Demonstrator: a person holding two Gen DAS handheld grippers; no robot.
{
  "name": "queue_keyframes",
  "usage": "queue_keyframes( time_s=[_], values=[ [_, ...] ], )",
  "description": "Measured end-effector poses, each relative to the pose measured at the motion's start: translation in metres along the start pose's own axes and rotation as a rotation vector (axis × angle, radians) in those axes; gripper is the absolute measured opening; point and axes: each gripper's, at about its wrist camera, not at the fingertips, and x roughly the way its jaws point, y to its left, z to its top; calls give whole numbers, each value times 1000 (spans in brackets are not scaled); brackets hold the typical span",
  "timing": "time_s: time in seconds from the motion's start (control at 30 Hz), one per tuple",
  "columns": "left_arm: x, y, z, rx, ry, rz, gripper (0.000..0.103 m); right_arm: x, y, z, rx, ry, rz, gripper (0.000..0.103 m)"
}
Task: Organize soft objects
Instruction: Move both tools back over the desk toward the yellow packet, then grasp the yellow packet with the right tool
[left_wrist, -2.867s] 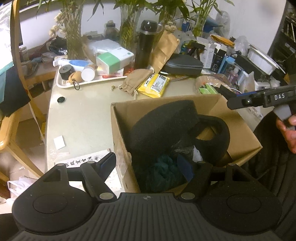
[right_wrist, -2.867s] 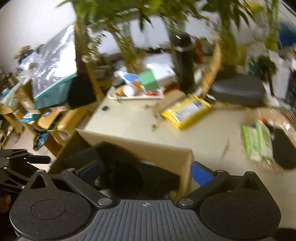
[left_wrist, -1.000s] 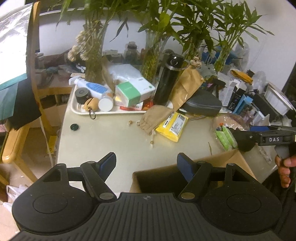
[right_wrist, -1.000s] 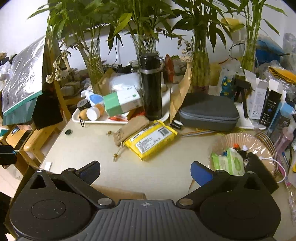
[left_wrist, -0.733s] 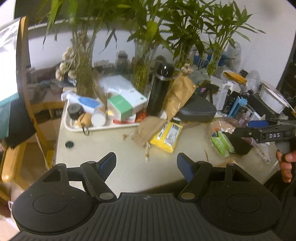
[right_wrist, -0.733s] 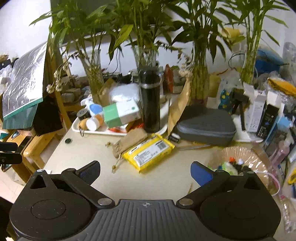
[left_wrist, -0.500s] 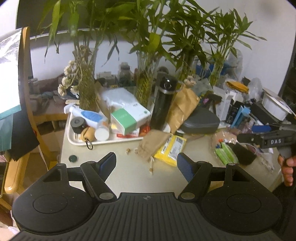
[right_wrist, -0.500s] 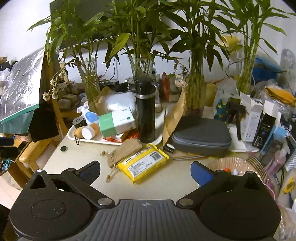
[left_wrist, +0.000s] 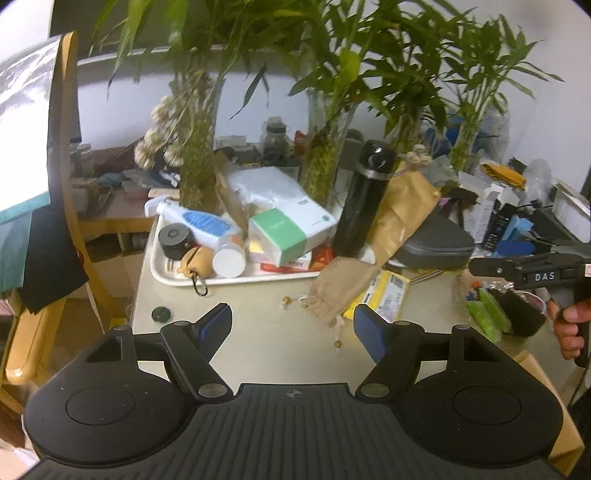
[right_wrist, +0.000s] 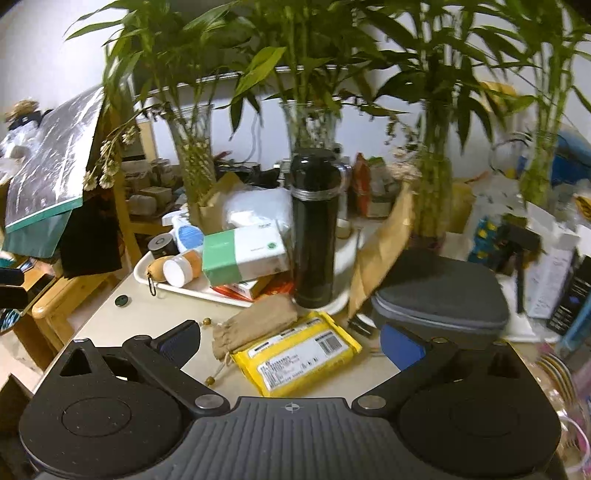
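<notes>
A tan drawstring pouch (left_wrist: 341, 286) lies on the beige table (left_wrist: 258, 332), partly over a yellow wipes pack (left_wrist: 388, 295). My left gripper (left_wrist: 291, 325) hangs open and empty above the table, just short of the pouch. My right gripper (right_wrist: 290, 341) is also open and empty, with the pouch (right_wrist: 258, 319) and the yellow pack (right_wrist: 299, 350) ahead between its fingers. In the left wrist view the right gripper (left_wrist: 495, 258) shows at the right, held by a hand (left_wrist: 569, 325). A corner of the cardboard box (left_wrist: 535, 369) shows below it.
A white tray (left_wrist: 236, 280) holds a green-and-white box (left_wrist: 288, 232), bottles and small jars. A black flask (right_wrist: 314, 229), a brown paper bag (right_wrist: 380, 254) and a grey zip case (right_wrist: 439, 291) stand behind. Green packs (left_wrist: 487, 310) and a black soft thing (left_wrist: 521, 314) lie right. Vases of bamboo line the back.
Both grippers have moved forward from above the box toward the pouch and yellow pack, which look larger now. The box has dropped out of the bottom of both views. Jaws stayed open.
</notes>
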Motion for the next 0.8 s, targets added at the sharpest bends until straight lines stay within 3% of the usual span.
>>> queue_keyframes(
  time_s=[0.27,0.57,0.8],
  values=[
    [16,18,-12,-23,30,72,72,30,-9,-4,-34,35,64,103],
    [14,10,-13,-7,30,37,72,58,-18,-12,-85,105,33,103],
    [17,15,-10,-60,45,17,72,80,-21,-19,-119,130,31,103]
  ],
)
